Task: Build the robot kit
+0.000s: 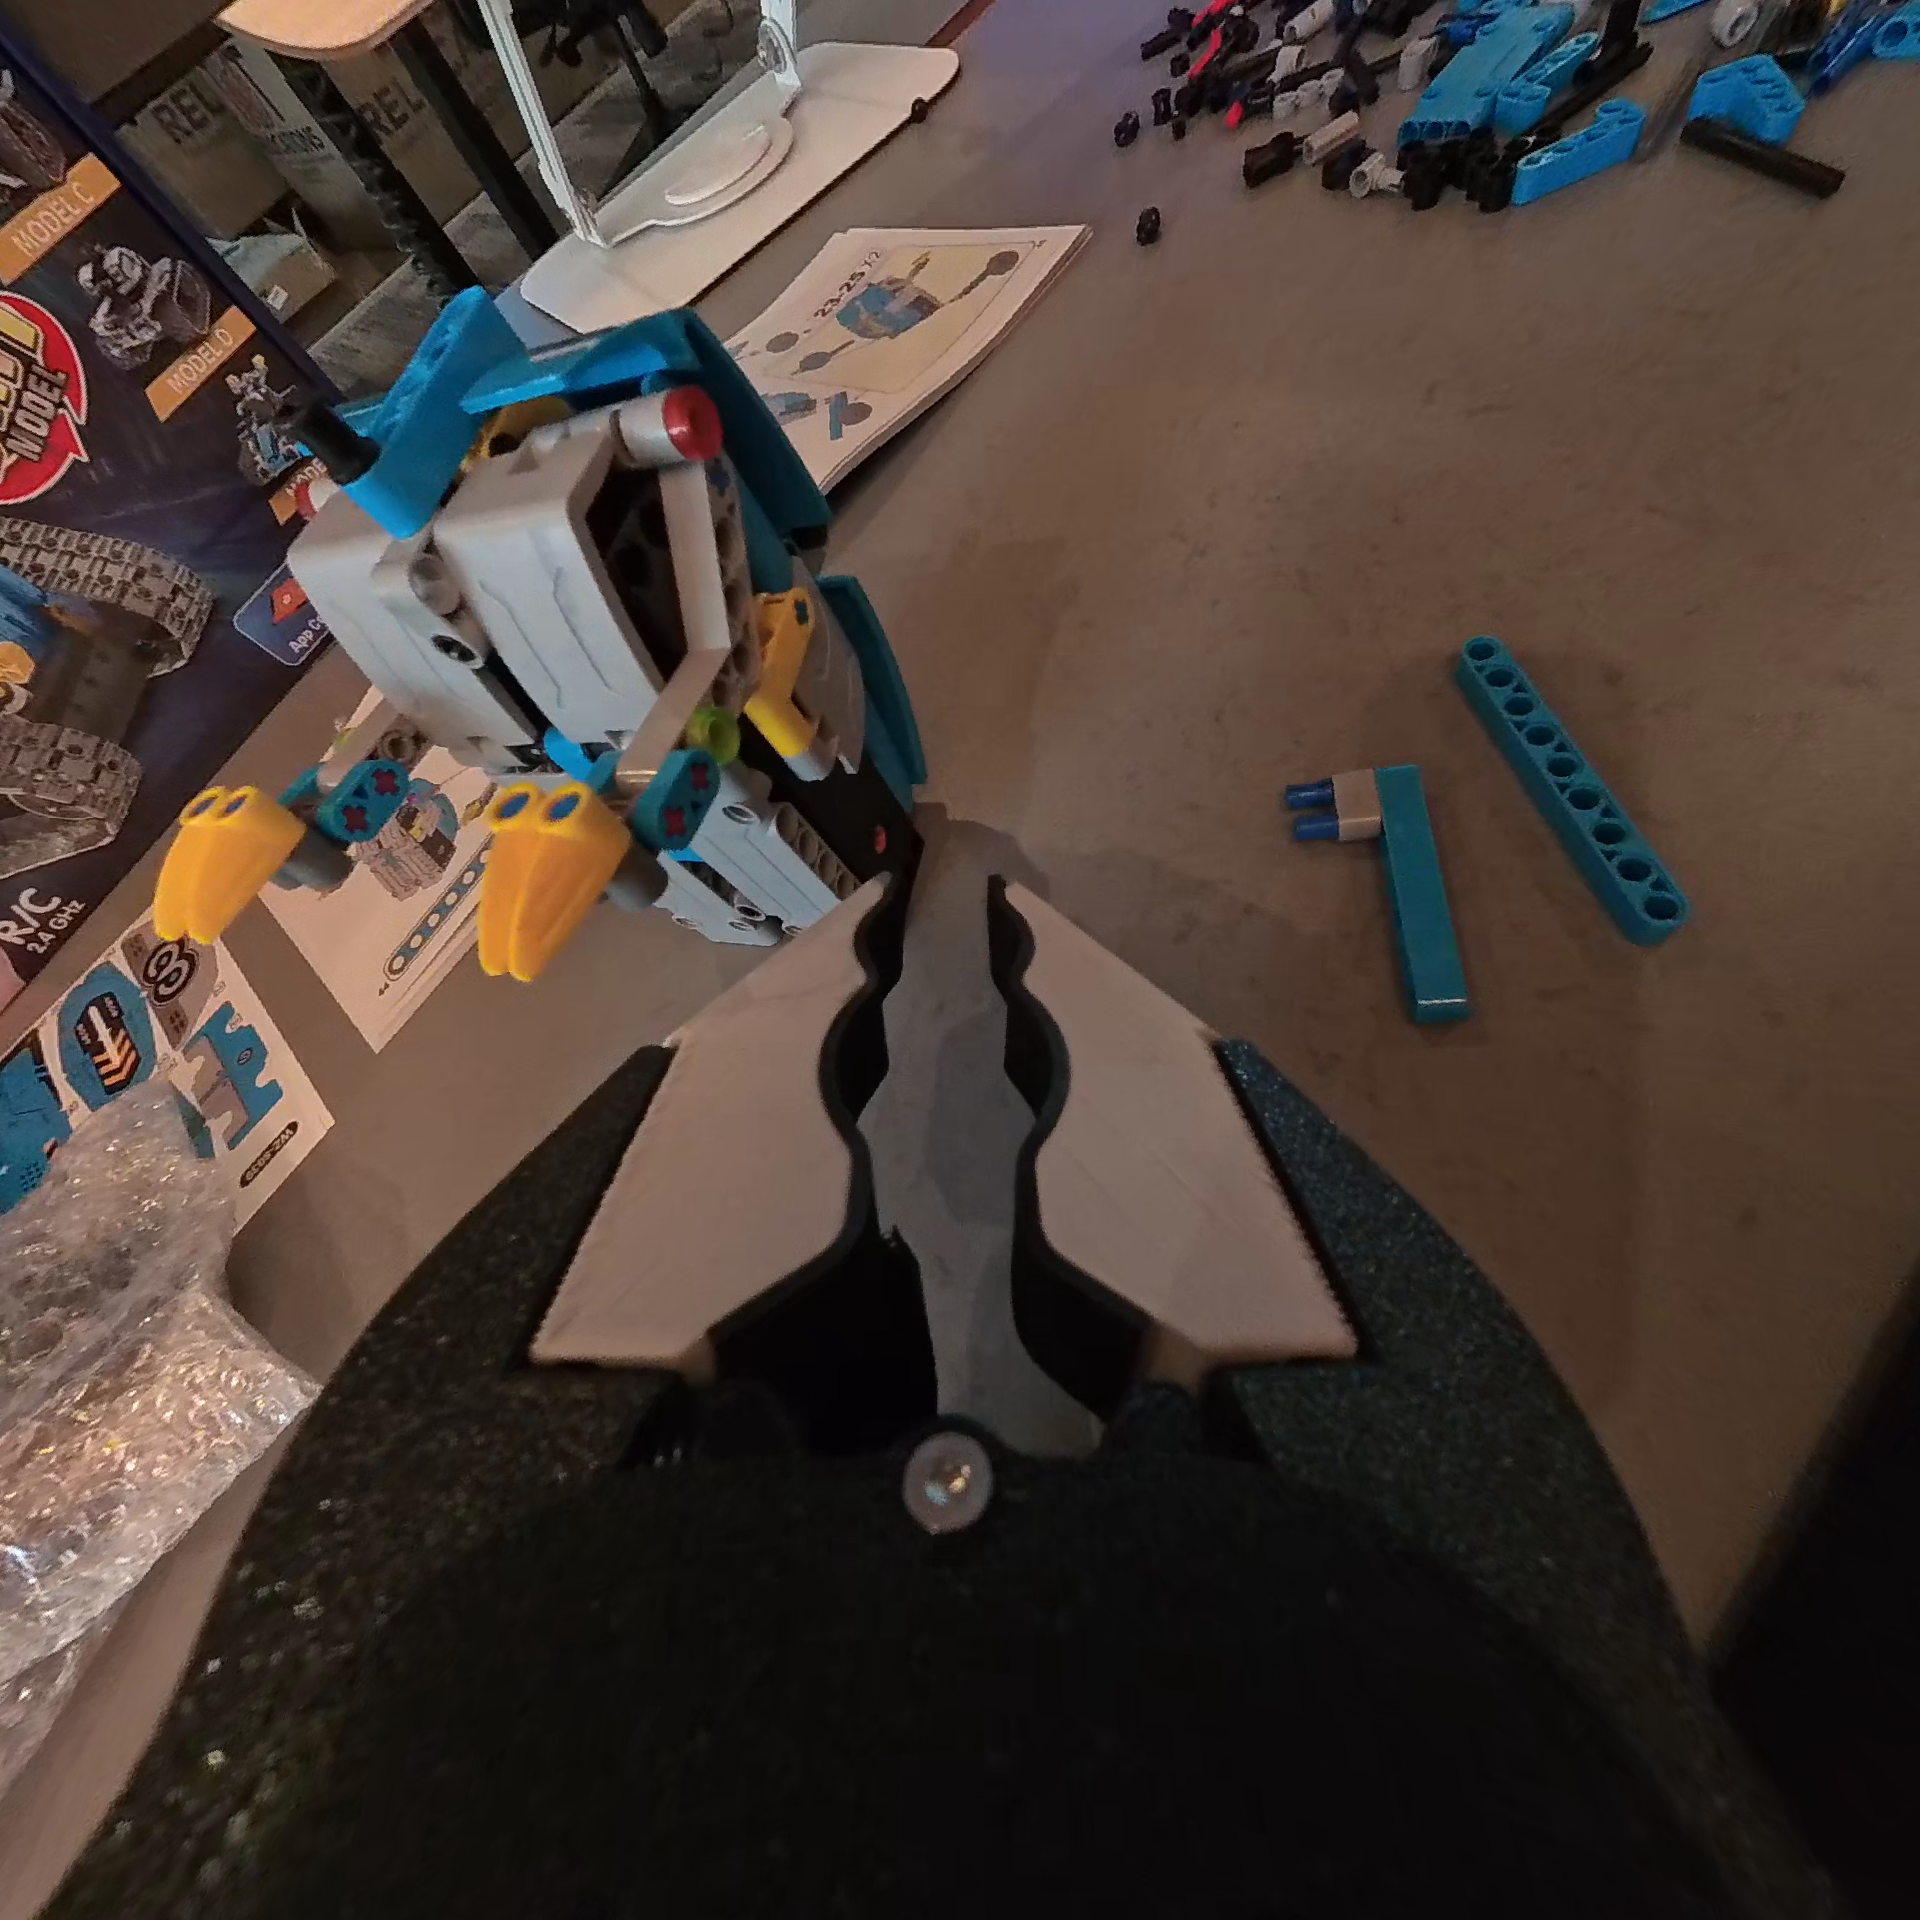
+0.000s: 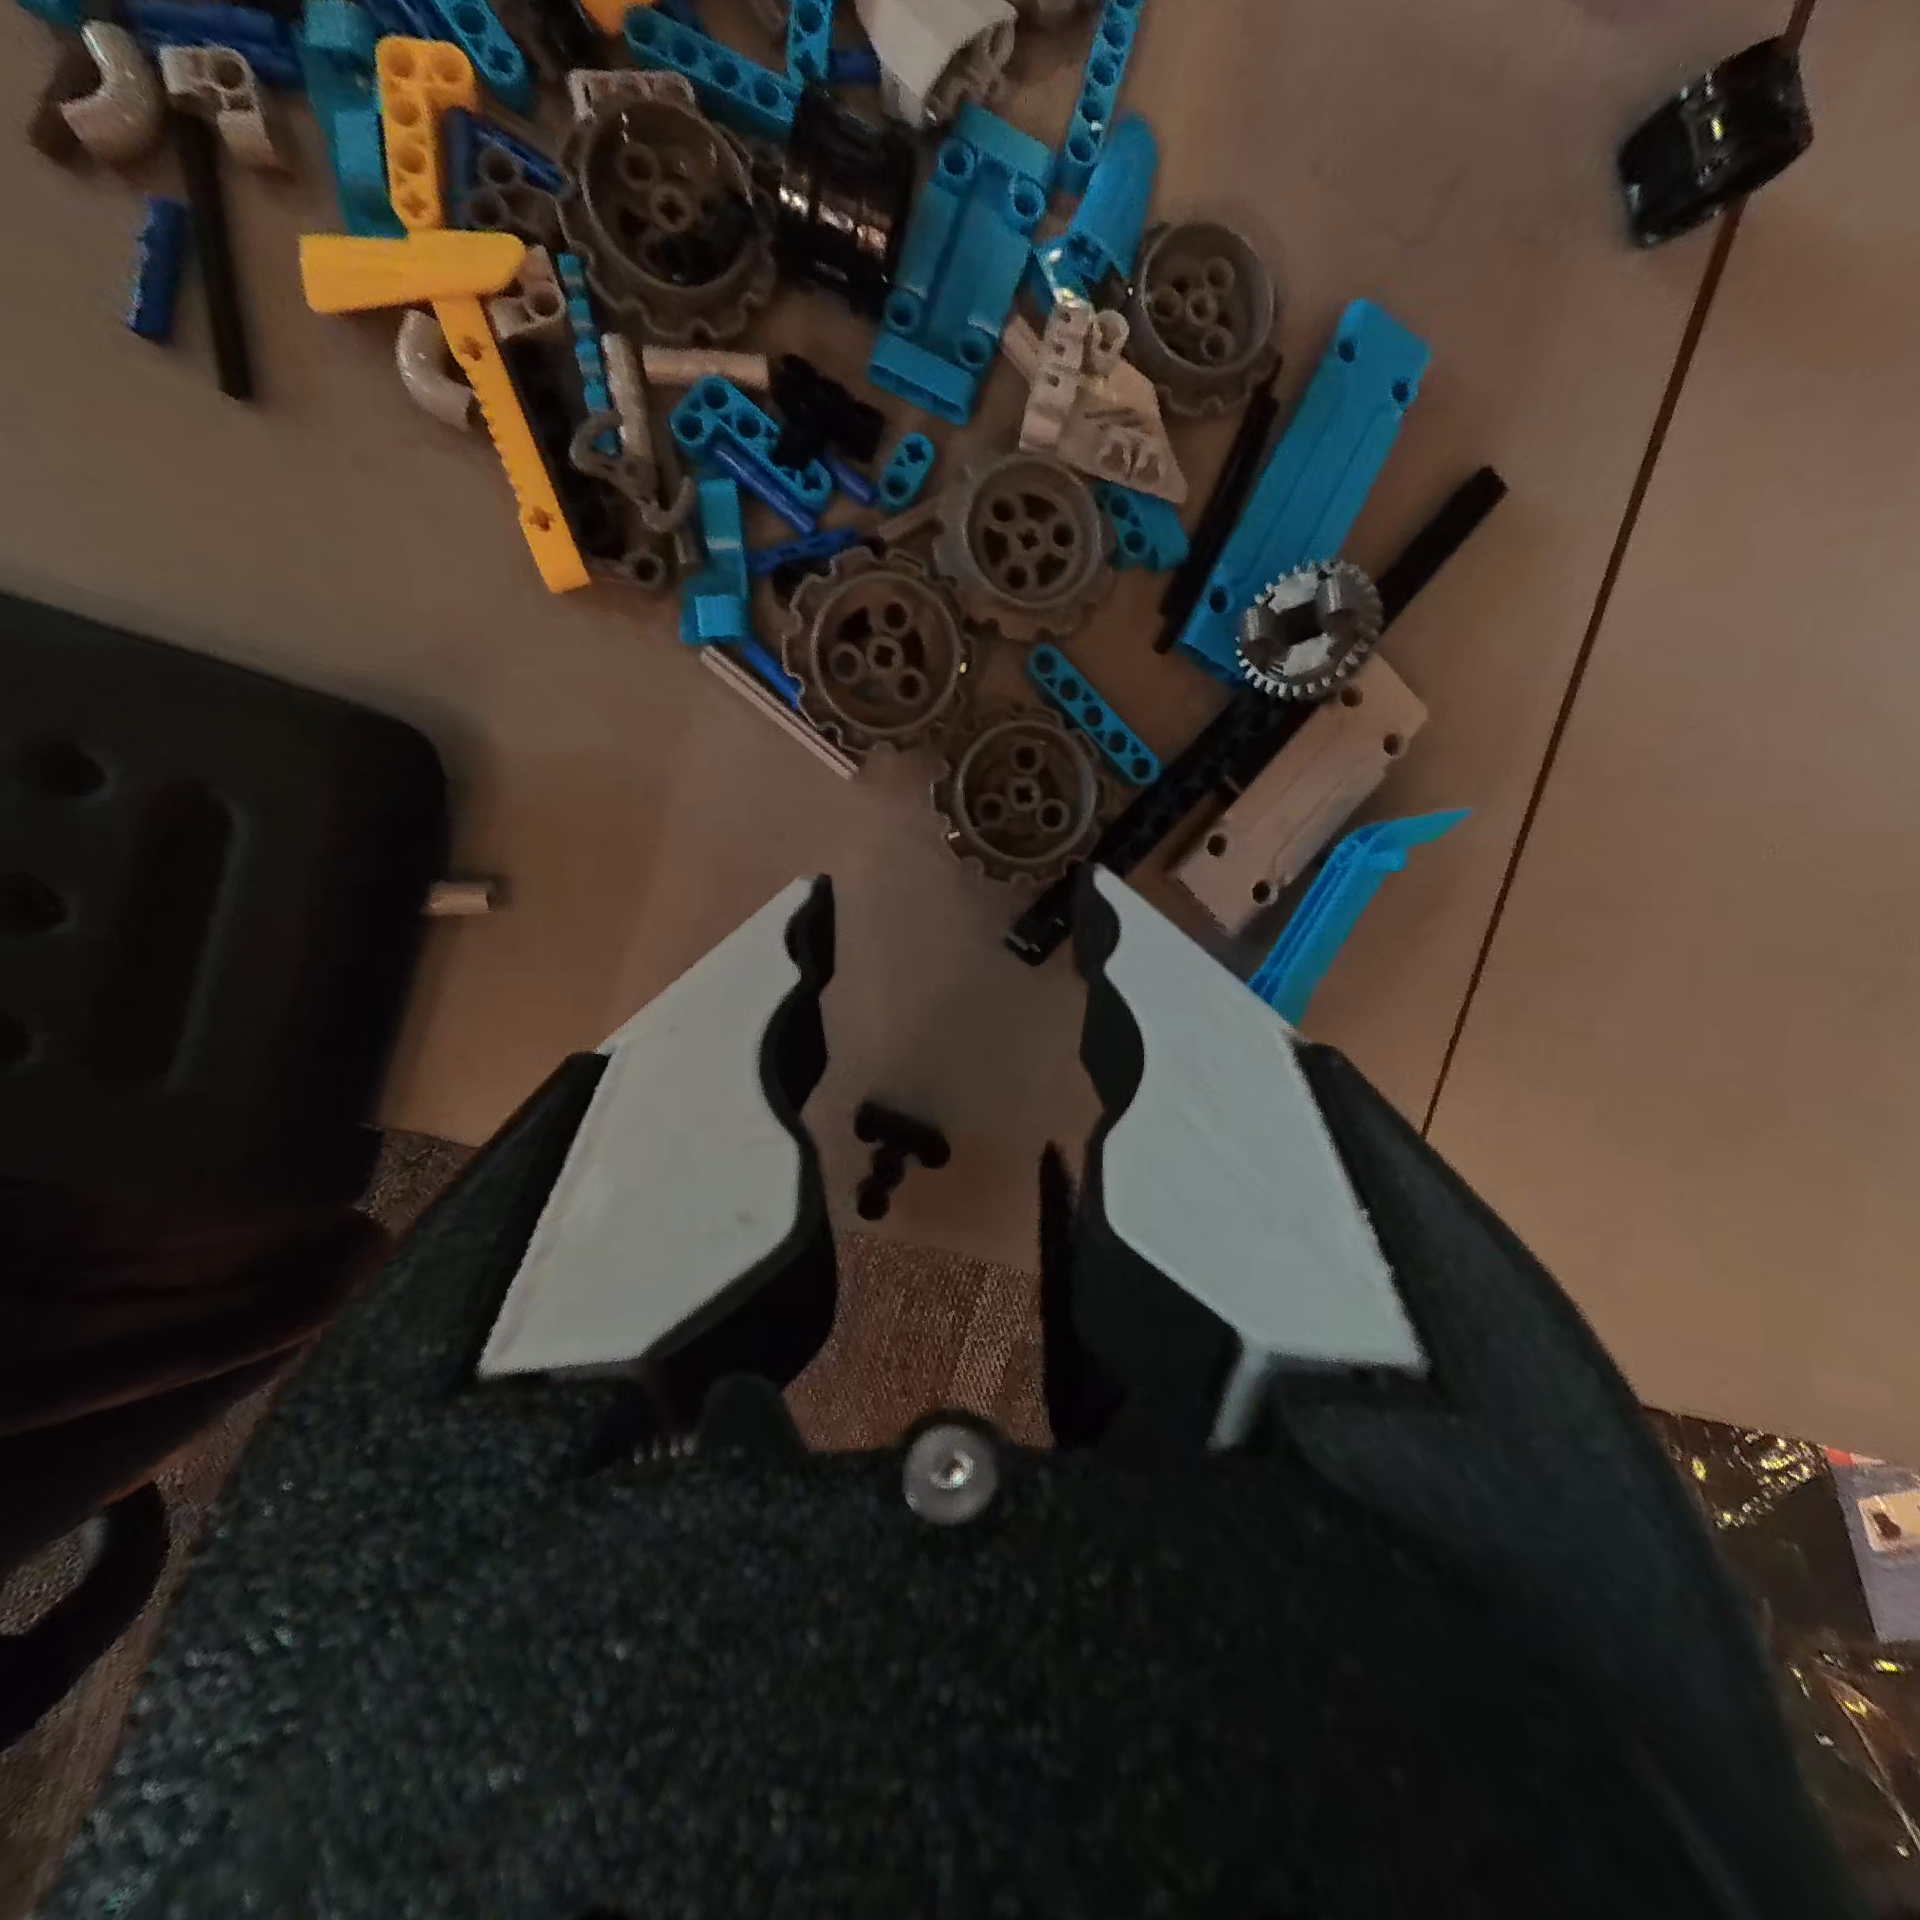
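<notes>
Your left gripper (image 1: 940,883) has its jaws pinched on a grey part at the lower edge of the brick-built model (image 1: 582,644), so the model hangs off the fingertips above the table (image 1: 1351,468). The model is grey, blue and teal, with 2 yellow claw-like pieces (image 1: 540,883) jutting from its near end and a red-capped pin (image 1: 691,421) near its top. Beyond the model lies an open instruction sheet (image 1: 914,322); to the model's left stands the dark printed box (image 1: 94,499), and crinkled clear wrap (image 1: 114,1299) sits below that. To the model's right, 2 teal beams lie on the table: a short one with blue pins (image 1: 1418,894) and a long holed one (image 1: 1569,790), close but apart. Your right gripper (image 2: 951,894) has its jaws spread and grips nothing. Between its fingers a small black connector (image 2: 894,1158) rests on the table. Just beyond the fingertips lies the heap of loose parts, with tan toothed wheels (image 2: 883,649), blue panels (image 2: 1309,478) and a yellow beam (image 2: 509,447).
</notes>
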A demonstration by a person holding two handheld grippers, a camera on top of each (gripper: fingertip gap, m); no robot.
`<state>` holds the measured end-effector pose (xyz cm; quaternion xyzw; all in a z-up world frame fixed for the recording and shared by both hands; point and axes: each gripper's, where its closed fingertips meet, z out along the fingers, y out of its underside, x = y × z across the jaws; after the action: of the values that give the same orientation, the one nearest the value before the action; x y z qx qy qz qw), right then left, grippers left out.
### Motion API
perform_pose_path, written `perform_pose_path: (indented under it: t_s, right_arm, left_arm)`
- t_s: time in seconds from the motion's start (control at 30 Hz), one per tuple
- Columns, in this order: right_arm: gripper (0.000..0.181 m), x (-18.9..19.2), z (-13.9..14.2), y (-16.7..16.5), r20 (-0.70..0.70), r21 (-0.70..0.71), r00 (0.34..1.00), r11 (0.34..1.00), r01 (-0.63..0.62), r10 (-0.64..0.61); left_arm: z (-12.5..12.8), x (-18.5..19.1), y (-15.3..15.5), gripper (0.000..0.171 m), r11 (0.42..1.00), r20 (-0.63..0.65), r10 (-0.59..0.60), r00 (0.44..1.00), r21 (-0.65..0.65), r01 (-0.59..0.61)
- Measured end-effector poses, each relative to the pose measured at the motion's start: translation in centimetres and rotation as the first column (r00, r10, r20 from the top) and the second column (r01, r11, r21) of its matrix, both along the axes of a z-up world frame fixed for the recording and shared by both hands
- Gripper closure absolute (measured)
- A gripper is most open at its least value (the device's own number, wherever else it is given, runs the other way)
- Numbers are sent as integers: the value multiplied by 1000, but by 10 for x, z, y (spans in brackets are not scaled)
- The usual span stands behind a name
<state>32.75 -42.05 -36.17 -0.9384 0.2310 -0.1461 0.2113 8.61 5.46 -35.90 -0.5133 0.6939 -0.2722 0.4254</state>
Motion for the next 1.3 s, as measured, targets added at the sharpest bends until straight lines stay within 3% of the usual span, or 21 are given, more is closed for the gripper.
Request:
perform_pose_path:
  t_s: [0.1, 0.17, 0.27, 0.37, 0.47, 0.7, 0.8, 1.03, 1.2, 1.3]
  right_arm:
    - [127, 1, 3, 8, -3, 53, 1000, 999, -1, 1]
    - [131, 2, 3, 13, -7, 75, 1000, 997, -9, 10]
    - [142, -18, -4, 22, -118, 101, 989, 992, -73, 84]
    - [157, -49, -16, 25, -213, 90, 946, 969, -232, 246]
    - [158, -71, -11, 39, -216, 197, 900, 920, -339, 378]
    - [162, -86, -15, 44, -274, 328, 840, 867, -376, 468]
    - [162, -84, -27, 35, -298, 313, 811, 854, -415, 504]
    - [158, -85, -28, 40, -219, 281, 670, 704, -652, 709]
    - [160, -91, -29, 45, -176, 307, 585, 609, -732, 792]
    - [172, -87, -30, 46, -142, 295, 577, 591, -751, 804]
  left_arm:
    - [0, -1, 0, 156, 1000, -1, -2, 1000, 3, 2]
    - [0, -1, 0, 156, 1000, 2, -4, 1000, 2, 4]
    - [0, -1, -1, 156, 1000, 3, -7, 1000, -2, 7]
    - [1, -1, -1, 156, 1000, 5, -9, 1000, -3, 9]
    - [0, -1, -1, 156, 1000, 1, -11, 1000, -2, 11]
    - [0, -1, -2, 156, 1000, 0, -14, 1000, 11, 14]
    - [0, -1, -2, 156, 1000, -1, -14, 1000, 15, 14]
    - [-2, -1, -3, 156, 1000, -8, -18, 1000, 19, 18]
    - [1, -2, -5, 156, 999, 12, -26, 1000, 48, 26]
    - [-2, -1, -6, 156, 996, 0, -29, 1000, 82, 28]
